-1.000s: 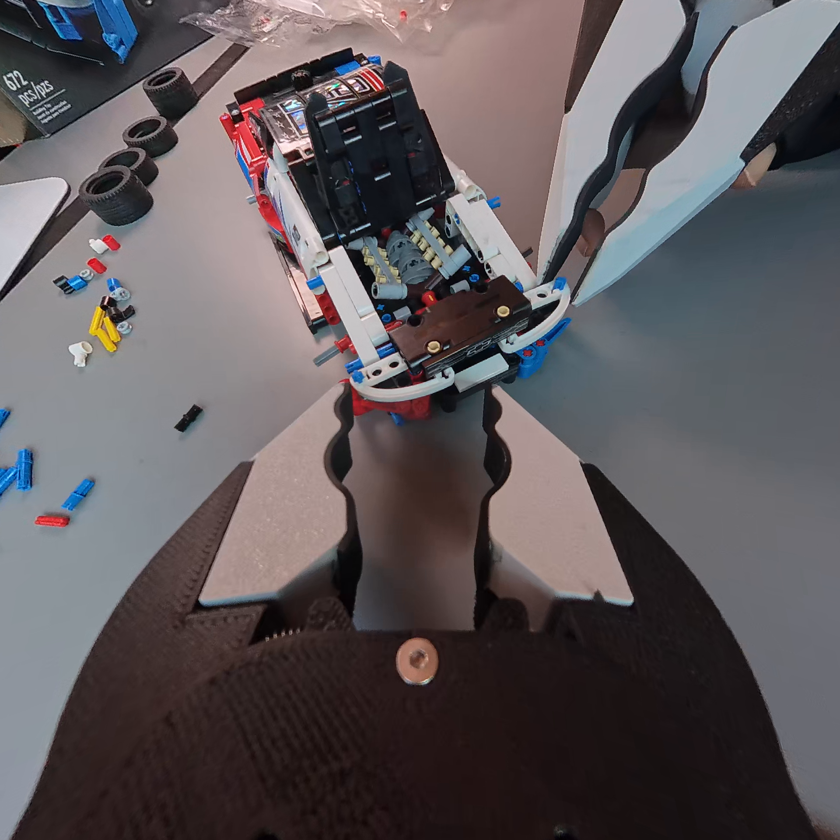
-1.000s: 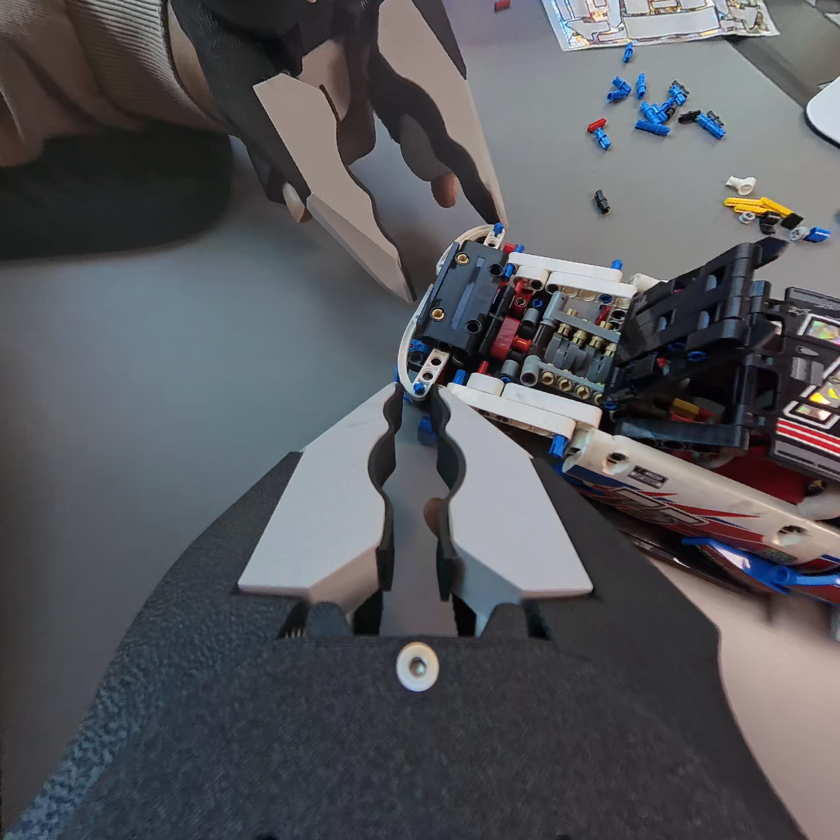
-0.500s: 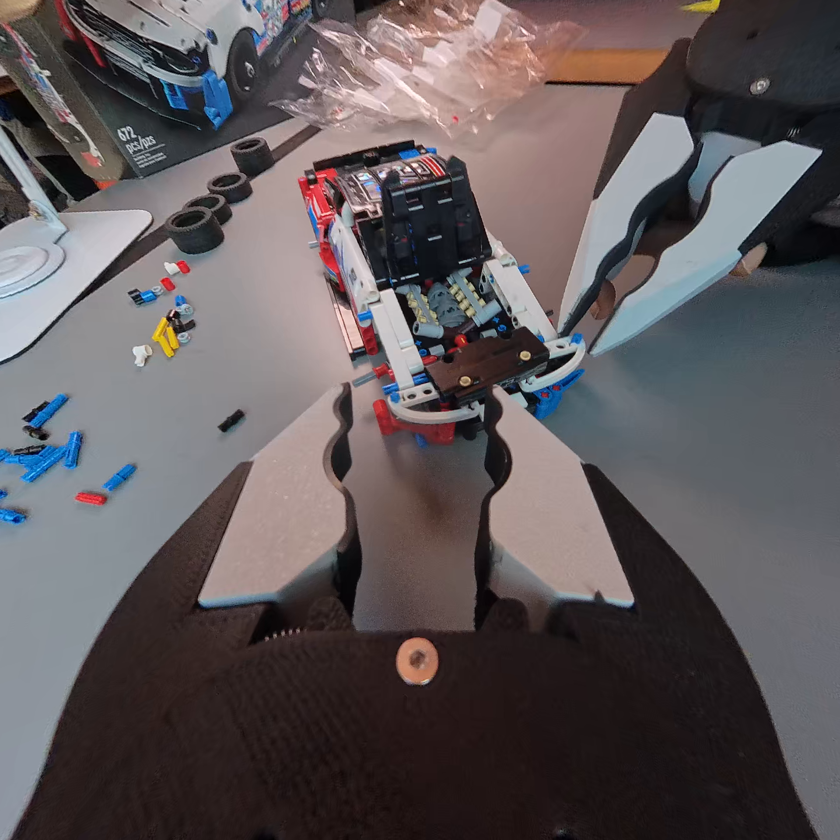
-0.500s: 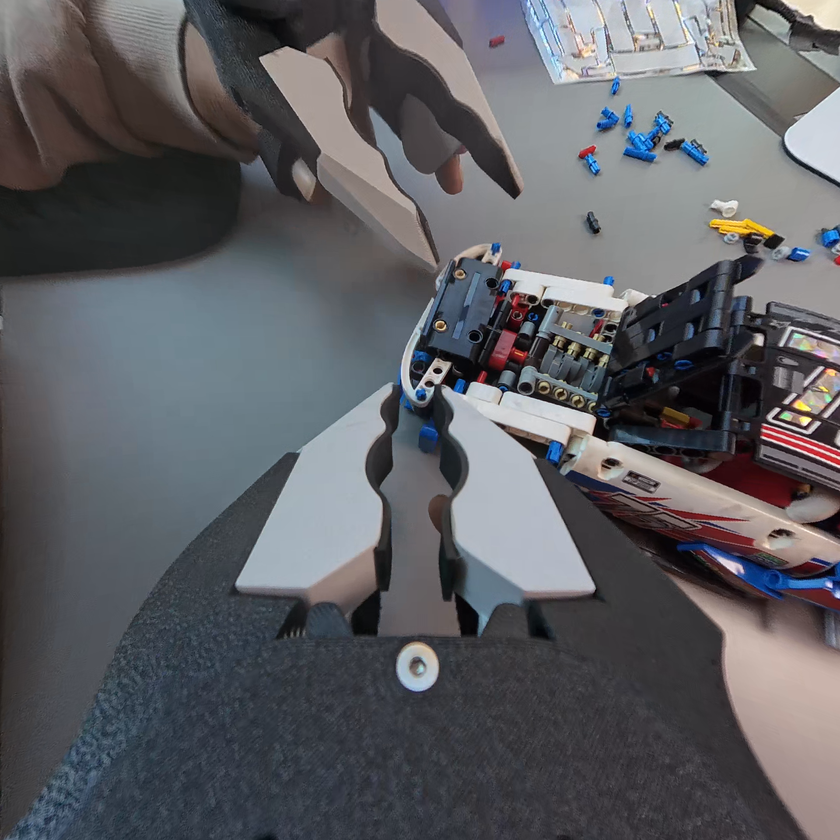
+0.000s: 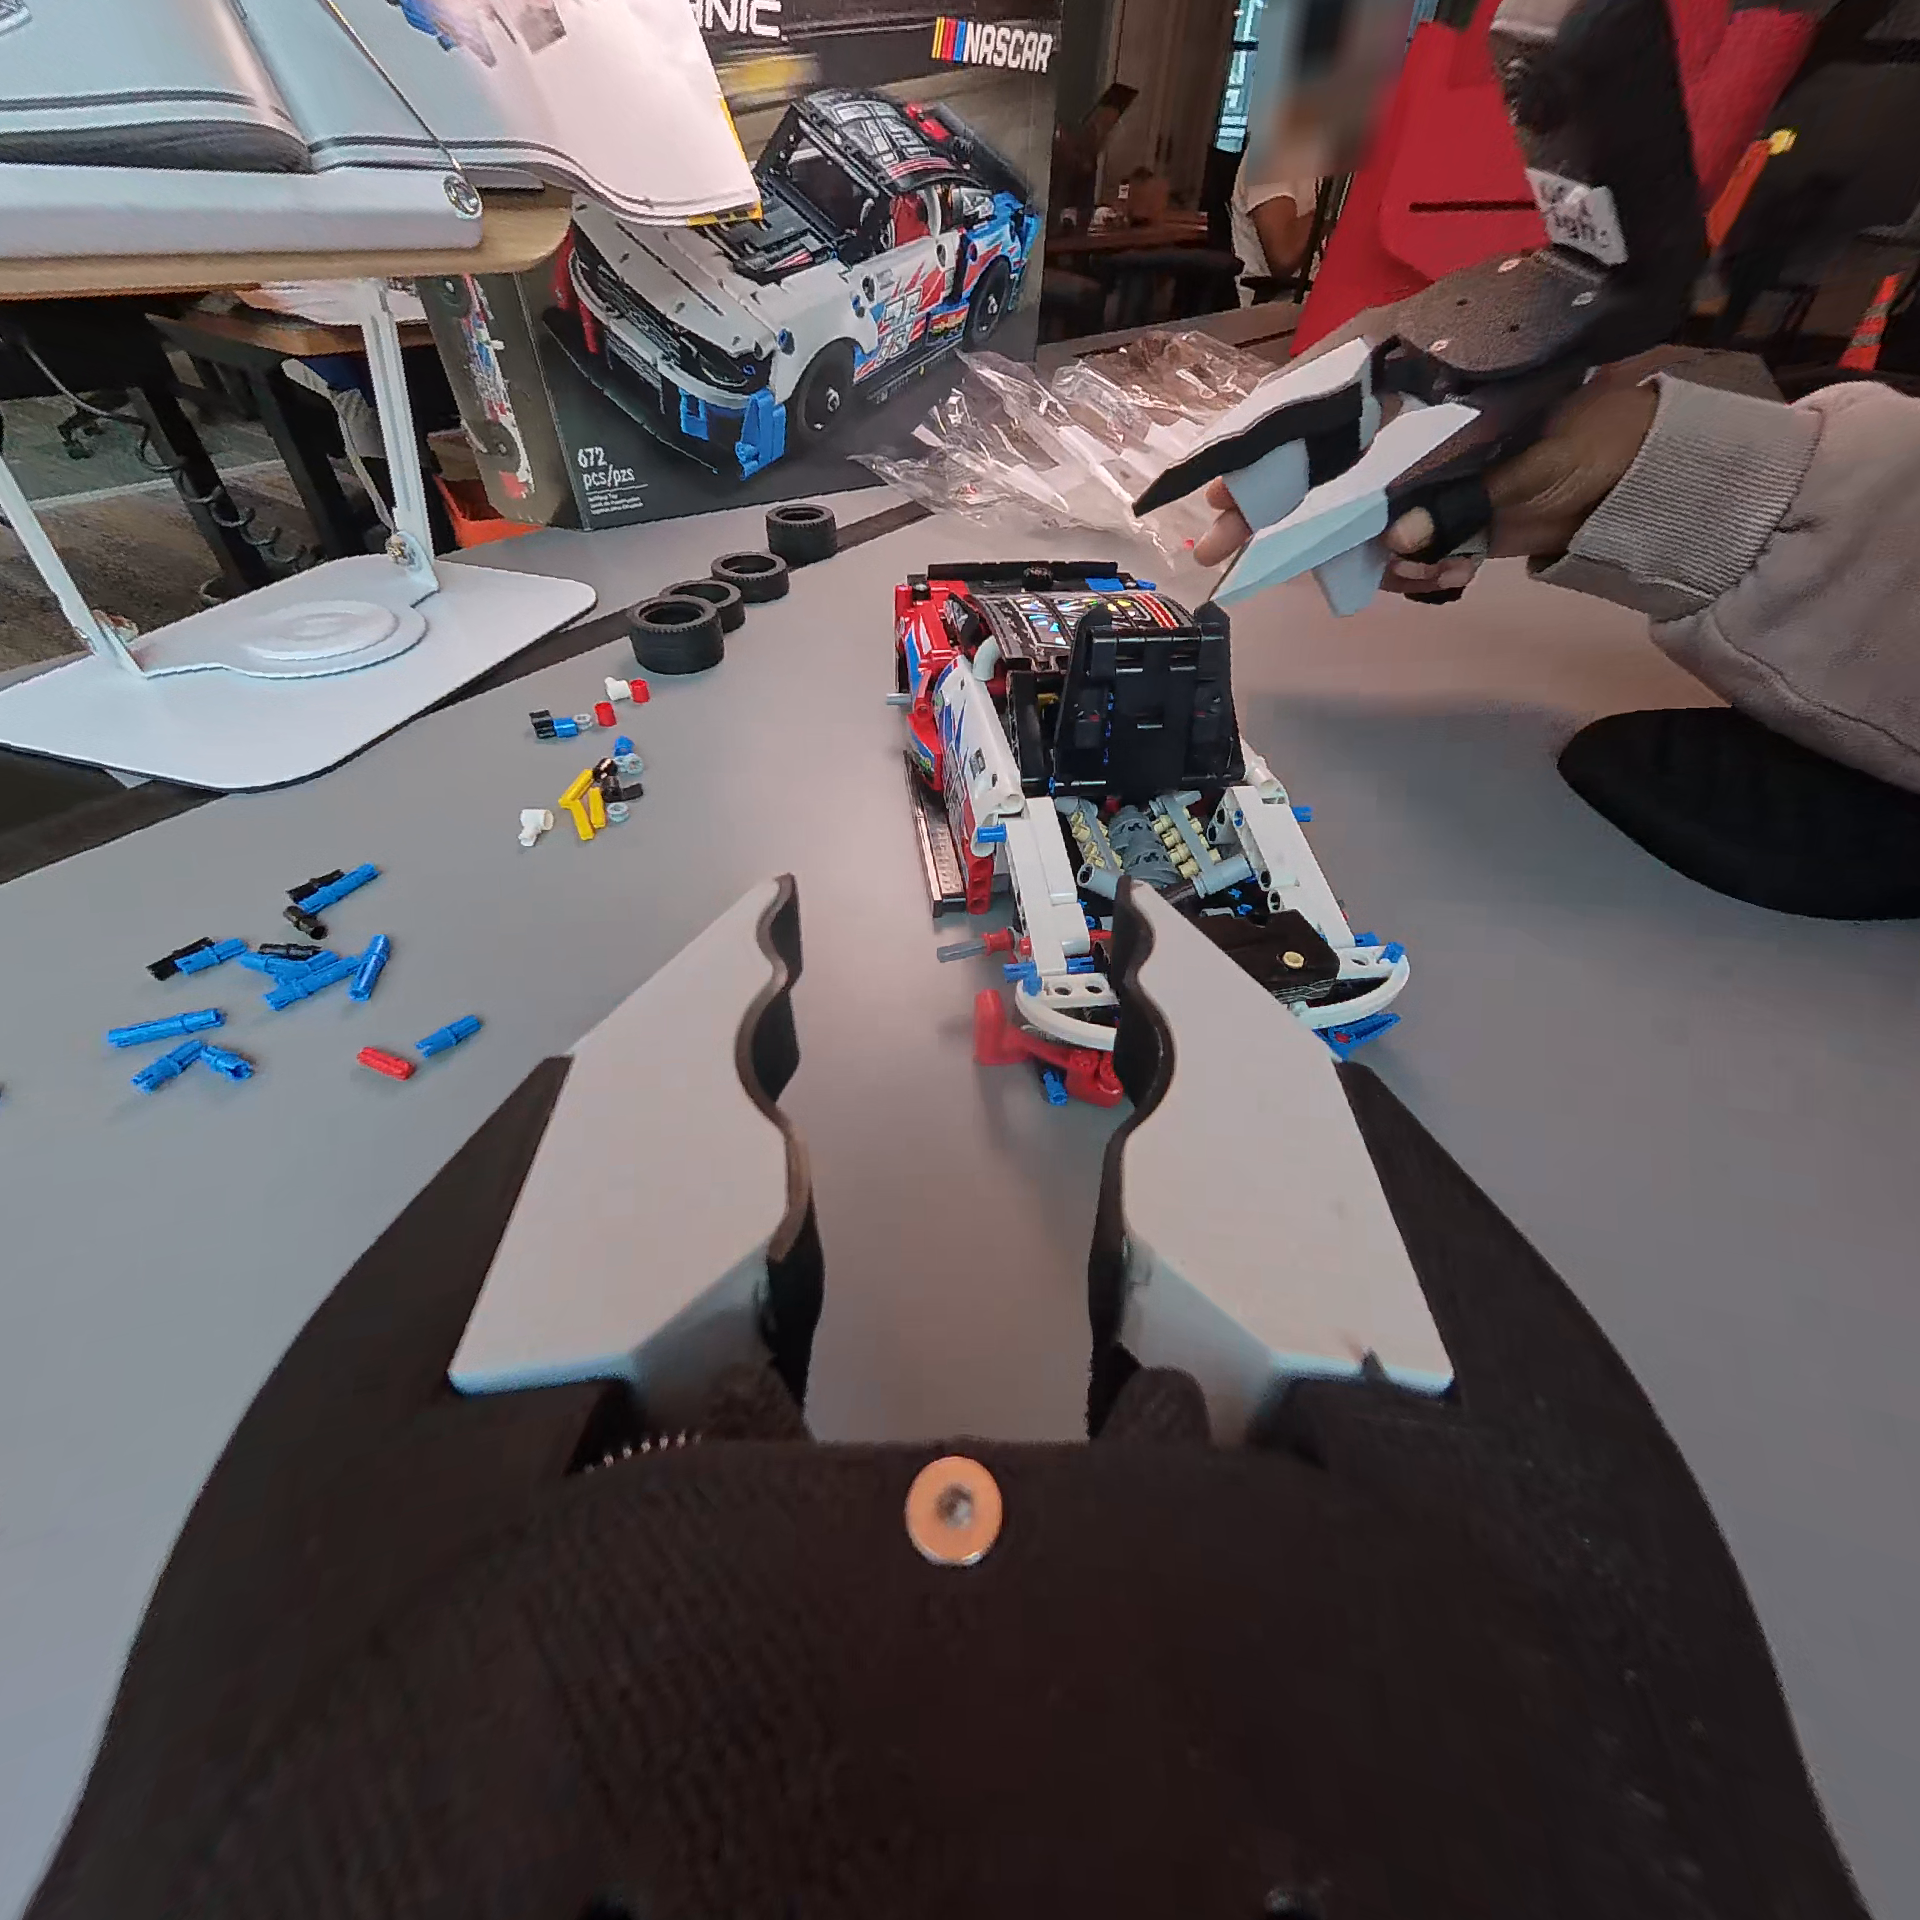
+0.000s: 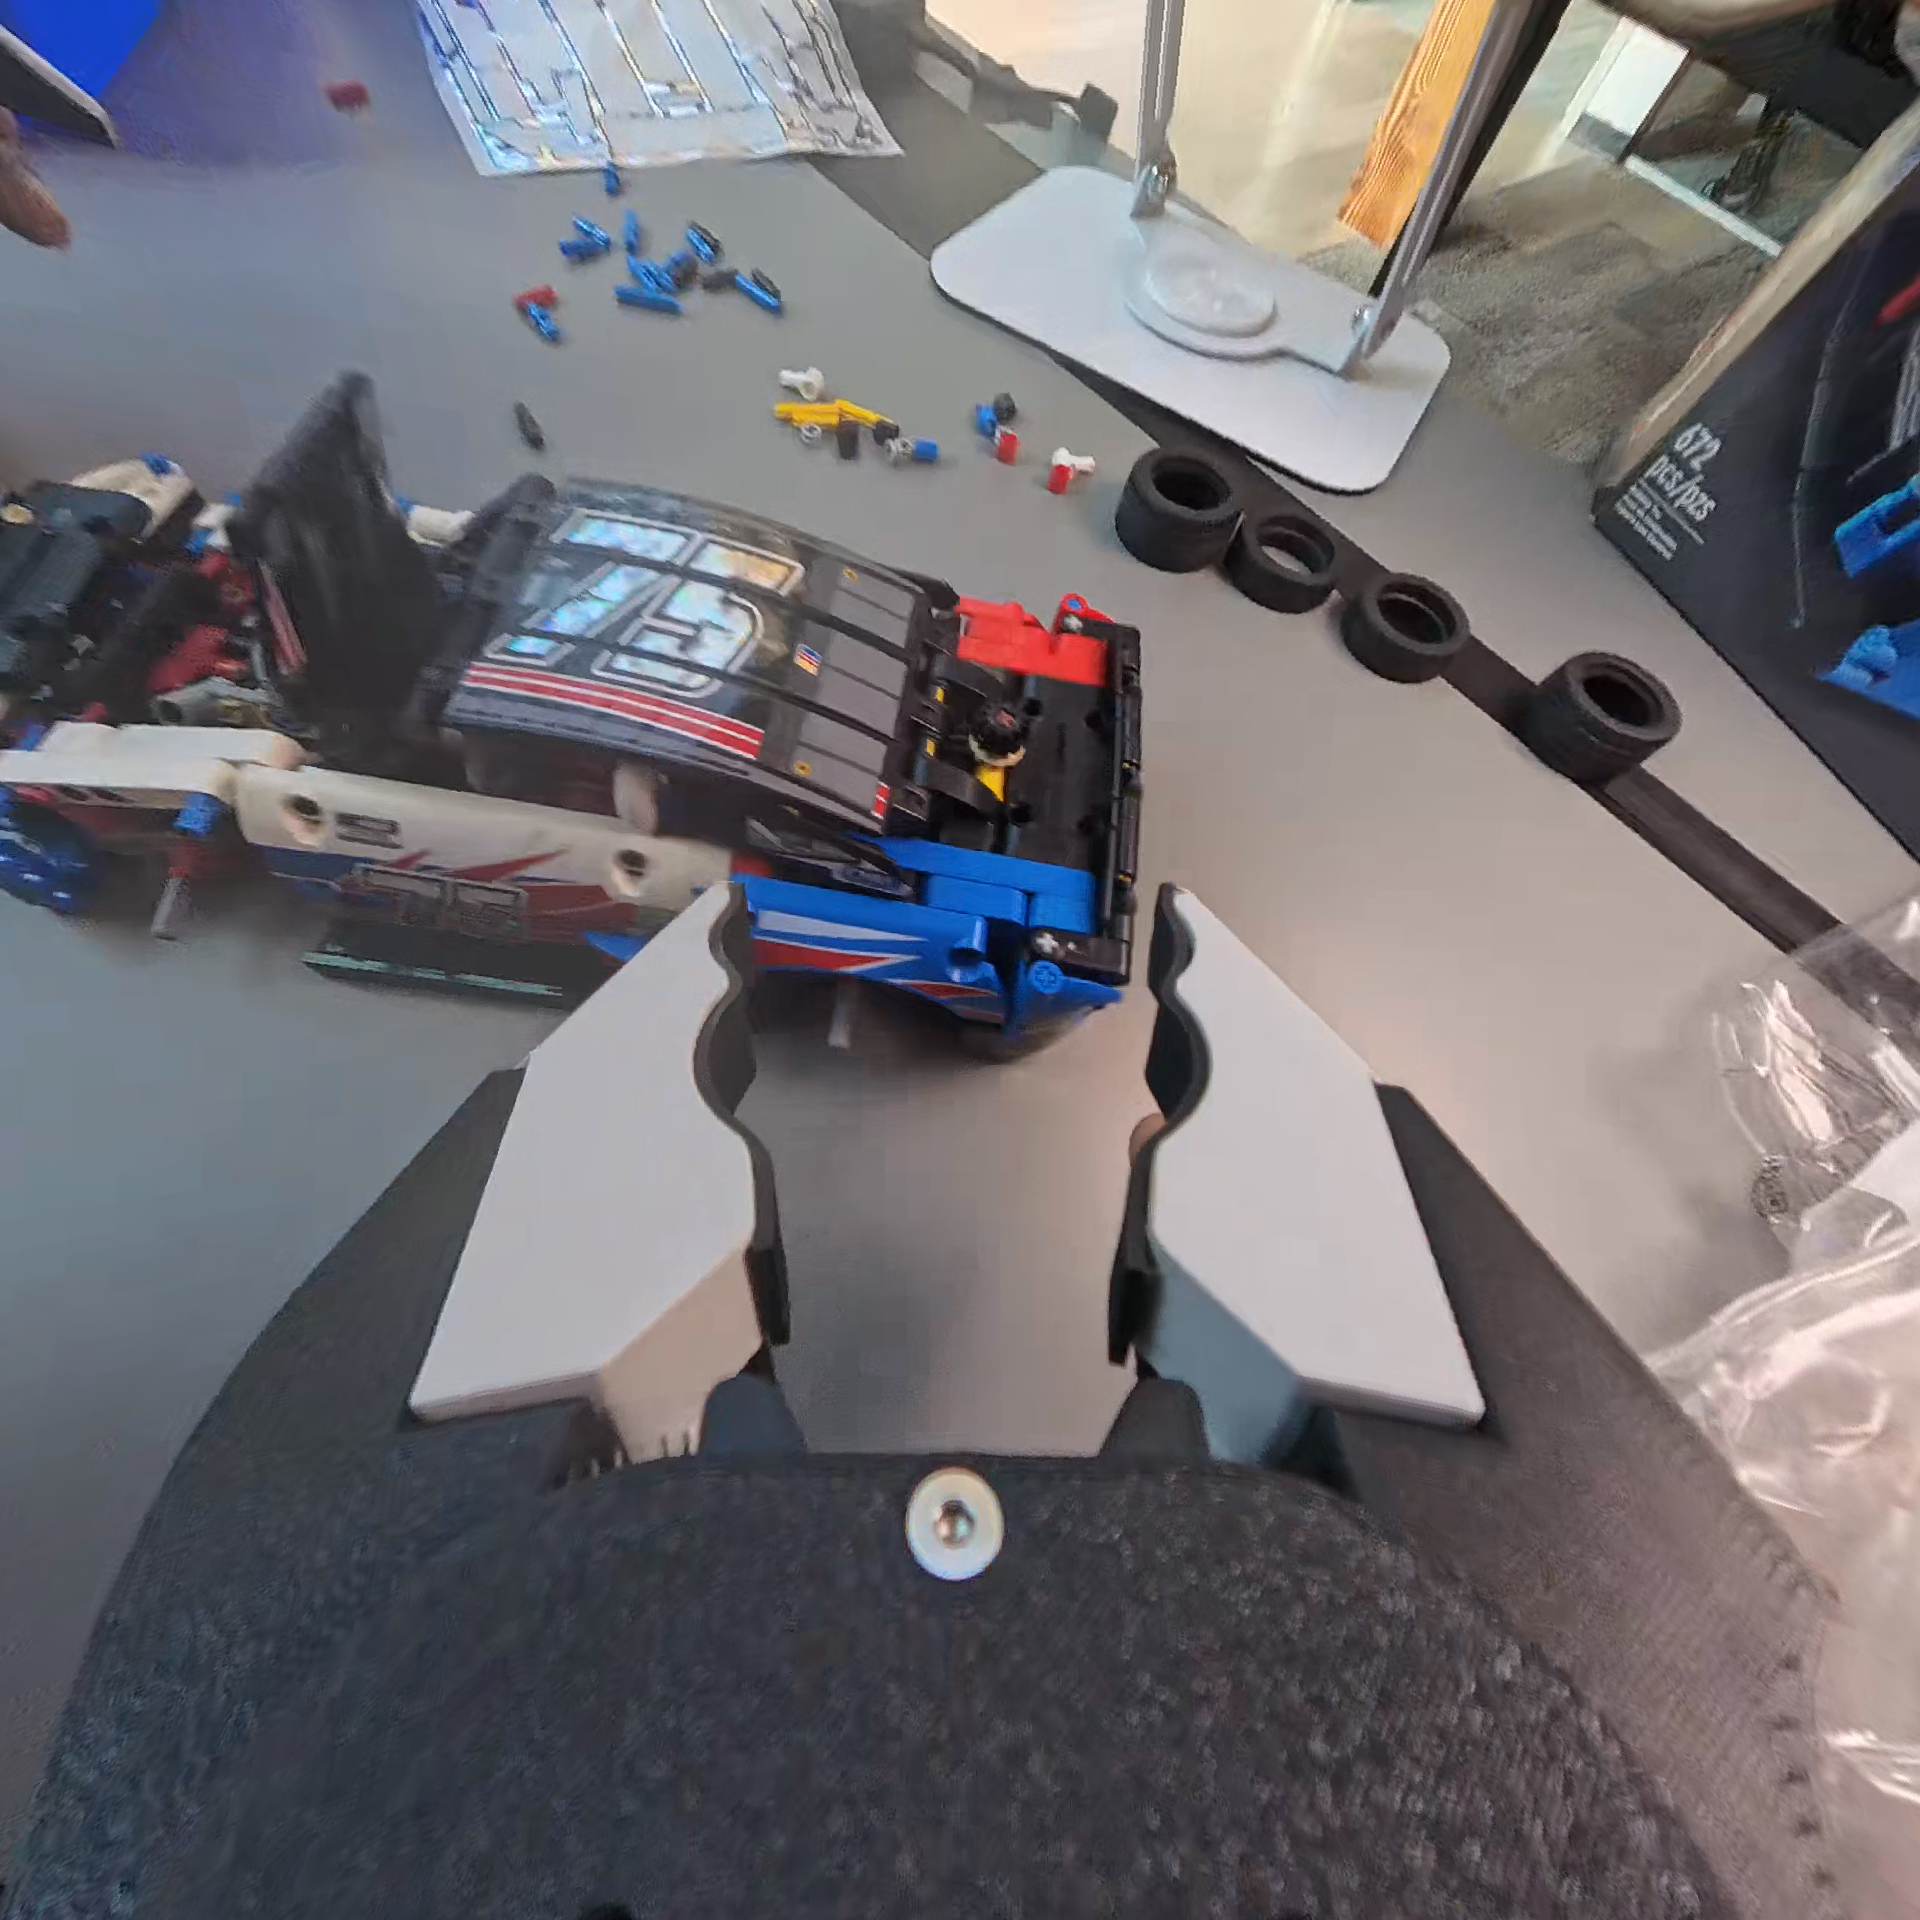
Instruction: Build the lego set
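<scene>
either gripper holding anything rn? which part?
Nothing held. Left gripper is open in front of the lego car; right gripper is open at the car's rear corner, not clamping it.

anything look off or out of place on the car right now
The car sits on the table with no wheels; four black tyres lie in a row beside it. Its black hood panel is propped upright, exposing the engine. Otherwise only loose small parts are scattered about.
</scene>
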Motion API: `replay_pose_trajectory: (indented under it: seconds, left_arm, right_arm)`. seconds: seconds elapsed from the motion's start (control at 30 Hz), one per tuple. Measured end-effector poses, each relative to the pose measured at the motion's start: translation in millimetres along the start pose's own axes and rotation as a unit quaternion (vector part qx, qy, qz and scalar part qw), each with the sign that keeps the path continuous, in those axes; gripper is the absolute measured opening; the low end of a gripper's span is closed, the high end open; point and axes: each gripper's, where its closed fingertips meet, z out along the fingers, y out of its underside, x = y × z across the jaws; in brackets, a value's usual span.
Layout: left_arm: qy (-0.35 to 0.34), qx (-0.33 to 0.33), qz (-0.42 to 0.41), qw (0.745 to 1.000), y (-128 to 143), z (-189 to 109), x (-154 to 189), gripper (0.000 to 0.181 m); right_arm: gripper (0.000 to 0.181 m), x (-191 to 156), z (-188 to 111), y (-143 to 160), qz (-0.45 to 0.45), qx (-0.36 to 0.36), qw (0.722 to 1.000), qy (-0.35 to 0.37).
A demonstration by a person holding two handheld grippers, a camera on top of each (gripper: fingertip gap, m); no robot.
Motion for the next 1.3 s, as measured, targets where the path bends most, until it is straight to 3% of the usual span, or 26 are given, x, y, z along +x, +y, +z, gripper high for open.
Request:
replay_pose_trajectory:
  seconds: [0.1,0.27,0.67,0.8,0.9,1.0,1.1,1.17,1.3]
  left_arm:
    - [-0.005,-0.001,-0.002,1.0,1.1,-0.8,-1.8,0.058]
    - [-0.007,-0.007,-0.007,1.0,4.5,1.0,-4.3,0.058]
    - [0.002,-0.015,-0.004,1.0,7.5,2.9,-1.9,0.058]
    - [0.003,-0.016,-0.002,1.0,7.6,2.9,-1.3,0.058]
    - [0.005,-0.018,0.0,1.0,8.0,3.2,-0.1,0.058]
    - [0.007,-0.021,0.005,1.0,9.0,3.4,1.6,0.058]
    - [0.012,-0.024,0.009,1.0,9.7,3.7,4.3,0.057]
    - [0.015,-0.027,0.011,0.999,10.6,4.5,5.7,0.057]
    - [0.031,-0.034,0.024,0.999,12.5,6.6,13.8,0.053]
  right_arm:
    - [0.087,8.1,12.4,18.7,0.011,-0.026,0.999,-0.029]
    - [0.082,-2.0,16.7,17.7,0.033,0.001,0.996,-0.081]
    - [0.08,-0.5,23.0,17.1,0.022,0.011,0.997,-0.075]
    - [0.075,10.4,26.5,15.8,0.03,0.019,0.998,-0.044]
    - [0.053,31.3,27.7,15.0,0.042,0.024,0.999,0.026]
    - [0.05,37.3,18.7,6.2,0.039,0.036,0.997,0.06]
    - [0.045,13.3,-0.1,-17.1,0.026,0.076,0.997,0.021]
    - [0.044,-24.9,-11.6,-26.4,-0.002,0.082,0.995,-0.052]
    - [0.044,-101.4,-22.7,-17.5,-0.091,0.039,0.984,-0.149]
